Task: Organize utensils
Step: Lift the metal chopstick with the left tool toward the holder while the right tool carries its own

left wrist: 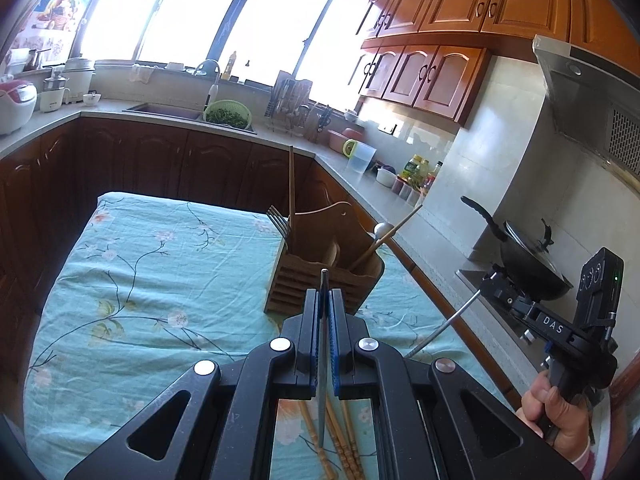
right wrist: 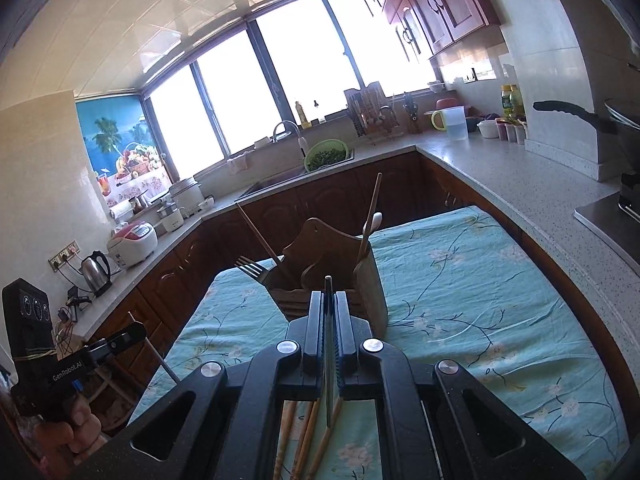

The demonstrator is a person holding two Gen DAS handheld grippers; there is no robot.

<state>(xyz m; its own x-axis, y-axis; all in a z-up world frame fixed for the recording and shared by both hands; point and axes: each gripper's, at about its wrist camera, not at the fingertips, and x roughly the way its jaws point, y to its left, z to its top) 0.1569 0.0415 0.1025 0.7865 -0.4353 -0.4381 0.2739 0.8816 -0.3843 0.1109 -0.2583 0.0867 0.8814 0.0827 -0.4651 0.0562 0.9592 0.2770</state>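
Observation:
A wooden utensil holder (left wrist: 320,272) (right wrist: 332,276) stands on the floral cloth and holds a fork (left wrist: 278,220) (right wrist: 250,268), chopsticks (left wrist: 292,184) (right wrist: 374,204) and a spoon (left wrist: 382,230). My left gripper (left wrist: 324,292) is shut on a thin metal utensil (left wrist: 323,360), held upright just in front of the holder. My right gripper (right wrist: 329,296) is shut on a thin metal utensil (right wrist: 329,360) too, close before the holder. The right gripper also shows in the left wrist view (left wrist: 492,280) with its metal handle (left wrist: 440,328). Bamboo chopsticks (left wrist: 340,440) (right wrist: 304,436) lie on the cloth under the grippers.
The table with the teal floral cloth (left wrist: 140,280) (right wrist: 480,300) sits inside a U-shaped kitchen counter (right wrist: 540,184). A black pan (left wrist: 524,256) is on the stove at the right. A sink with a green colander (left wrist: 228,114) is at the back.

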